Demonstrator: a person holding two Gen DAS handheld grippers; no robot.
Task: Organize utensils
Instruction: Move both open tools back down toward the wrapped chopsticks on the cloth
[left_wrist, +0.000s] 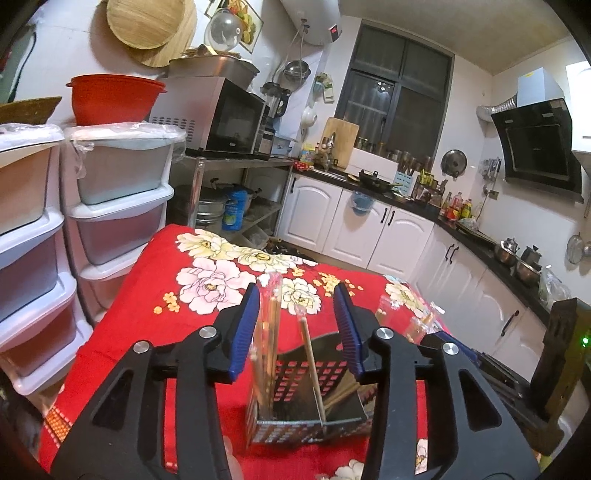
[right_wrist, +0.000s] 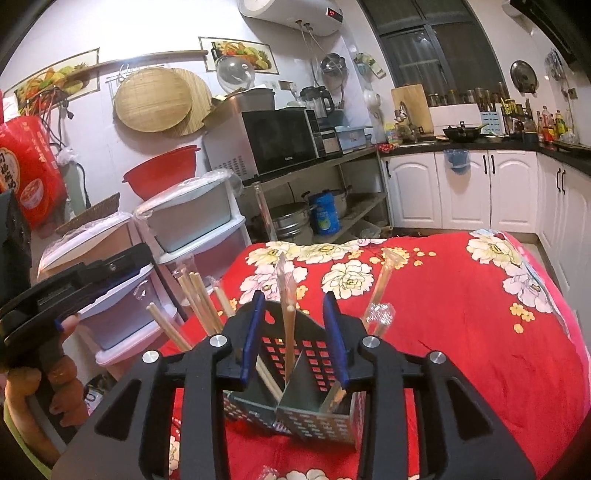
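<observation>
With wooden chopsticks (right_wrist: 287, 339) dropped into the perforated metal caddy (right_wrist: 295, 413) (dead ahead, twelve o'clock), both grippers (left_wrist: 300, 325) (right_wrist: 293, 336) are parted, empty; withdrawal is judged next.

Both grippers' (left_wrist: 301, 306) (right_wrist: 291, 317) jaws apart.

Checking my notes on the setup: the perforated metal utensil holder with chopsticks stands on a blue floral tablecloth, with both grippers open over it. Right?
Not quite: the tablecloth is red with floral print, not blue, as the right wrist view shows. The rest holds: the utensil holder has chopsticks in it, and the left gripper and right gripper are open.
</observation>
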